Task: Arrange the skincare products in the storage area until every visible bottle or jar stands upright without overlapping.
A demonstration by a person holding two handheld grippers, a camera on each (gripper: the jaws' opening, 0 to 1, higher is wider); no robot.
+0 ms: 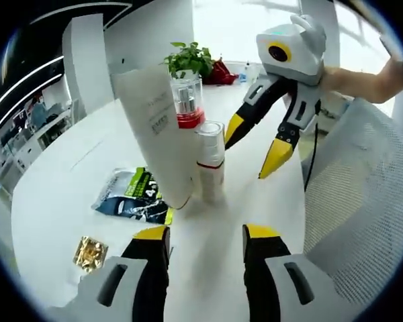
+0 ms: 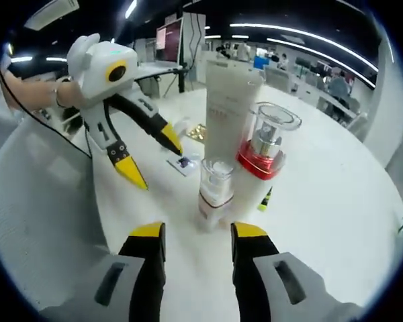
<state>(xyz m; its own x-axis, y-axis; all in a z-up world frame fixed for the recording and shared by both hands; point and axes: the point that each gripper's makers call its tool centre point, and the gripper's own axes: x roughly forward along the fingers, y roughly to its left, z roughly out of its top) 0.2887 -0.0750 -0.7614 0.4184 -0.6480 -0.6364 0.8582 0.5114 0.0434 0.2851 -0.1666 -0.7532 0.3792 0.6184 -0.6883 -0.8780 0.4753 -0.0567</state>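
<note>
Three skincare products stand upright in a tight cluster on the white table (image 1: pixel 67 194). They are a tall white tube (image 1: pixel 154 127) (image 2: pixel 228 100), a clear-capped bottle with a red collar (image 1: pixel 188 104) (image 2: pixel 265 154), and a small white bottle with a red band (image 1: pixel 211 164) (image 2: pixel 215 191). My left gripper (image 1: pixel 205 235) (image 2: pixel 151 157) is open and empty, a short way in front of the small bottle. My right gripper (image 2: pixel 198 235) (image 1: pixel 254 151) is open too, facing the cluster from the opposite side and touching nothing.
A dark green and blue sachet (image 1: pixel 131 194) lies flat beside the tube, and a gold packet (image 1: pixel 91 253) (image 2: pixel 200 132) lies farther out. A white mesh chair back (image 1: pixel 363 201) (image 2: pixel 40 201) stands beside the table. A potted plant (image 1: pixel 188 59) sits behind the products.
</note>
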